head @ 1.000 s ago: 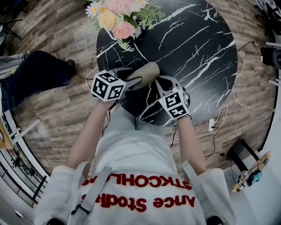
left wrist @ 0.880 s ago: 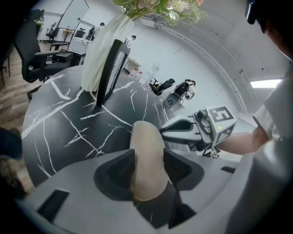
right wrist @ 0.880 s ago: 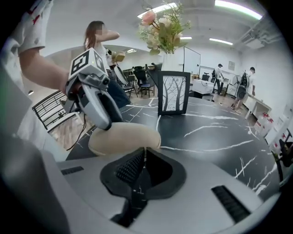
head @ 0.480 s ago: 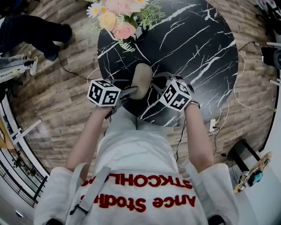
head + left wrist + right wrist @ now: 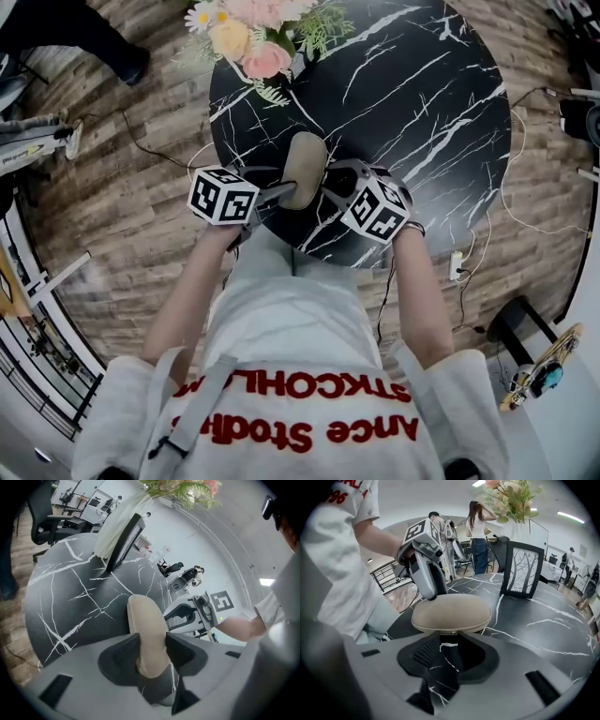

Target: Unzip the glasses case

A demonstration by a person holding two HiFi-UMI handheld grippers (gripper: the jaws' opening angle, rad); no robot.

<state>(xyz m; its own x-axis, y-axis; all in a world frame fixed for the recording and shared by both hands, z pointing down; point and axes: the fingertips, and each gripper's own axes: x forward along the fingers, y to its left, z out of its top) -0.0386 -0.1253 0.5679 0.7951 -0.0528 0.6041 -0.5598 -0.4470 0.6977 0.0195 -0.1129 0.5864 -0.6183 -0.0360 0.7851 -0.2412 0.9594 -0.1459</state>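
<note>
We count one glasses case (image 5: 306,161), two grippers, one round black table (image 5: 412,103) veined with white, and one bunch of flowers (image 5: 251,39) at the table's far left edge. From the left, the left gripper (image 5: 286,193) comes in over the near rim; its jaws have just been closing, and in the left gripper view they stand a good way apart with both pads pressed on the sides of the case's near end (image 5: 146,620), so the left gripper (image 5: 152,652) has a firm hold of it. The case lies at the near edge of the table, between the two grippers, its long way pointing off toward the flowers. It is a plain beige oval with a smooth domed top and rounded ends; a zip seam runs round its middle, and on the long side shown in the right gripper view (image 5: 452,612) that seam looks closed, with a small pull at its centre. To the right, the right gripper (image 5: 330,180) points at that long side; its jaws (image 5: 451,657) have just been opening and stand wide apart; the case sits just beyond their tips and nothing is between the pads, so they hold nothing.
</note>
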